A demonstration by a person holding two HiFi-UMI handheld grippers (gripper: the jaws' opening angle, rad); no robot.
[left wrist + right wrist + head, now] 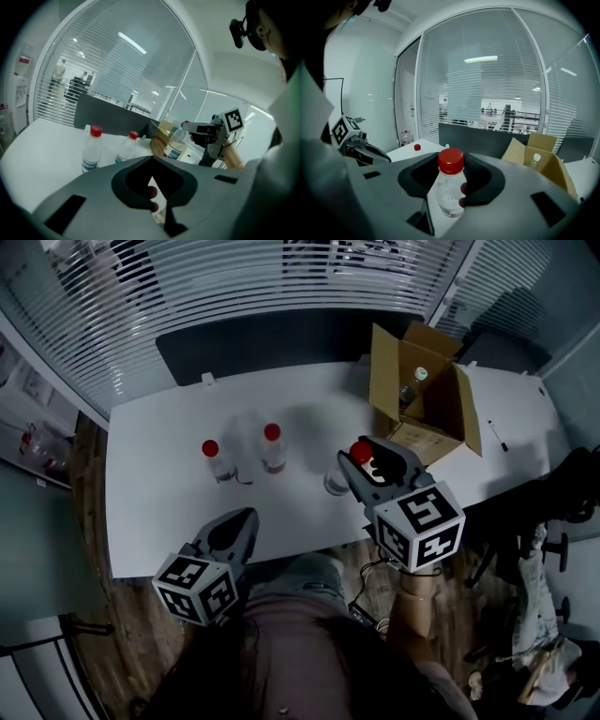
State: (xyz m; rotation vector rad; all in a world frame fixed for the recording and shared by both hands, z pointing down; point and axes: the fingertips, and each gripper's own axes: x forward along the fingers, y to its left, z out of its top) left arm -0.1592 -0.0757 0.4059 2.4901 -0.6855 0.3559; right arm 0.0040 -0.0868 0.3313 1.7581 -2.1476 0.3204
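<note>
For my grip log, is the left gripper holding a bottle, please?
No, the left gripper has its jaws together with nothing between them.

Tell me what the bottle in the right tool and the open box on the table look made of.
Bottle: probably clear, glossy plastic, since its wall is see-through; the red cap looks like opaque plastic.
Box: brown matte cardboard, judging by its folded flaps.

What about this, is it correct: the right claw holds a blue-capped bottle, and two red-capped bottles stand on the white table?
Only the cap colour is wrong: the right gripper view shows it red. The right claw holds a red-capped bottle, and two red-capped bottles stand on the white table.
</note>
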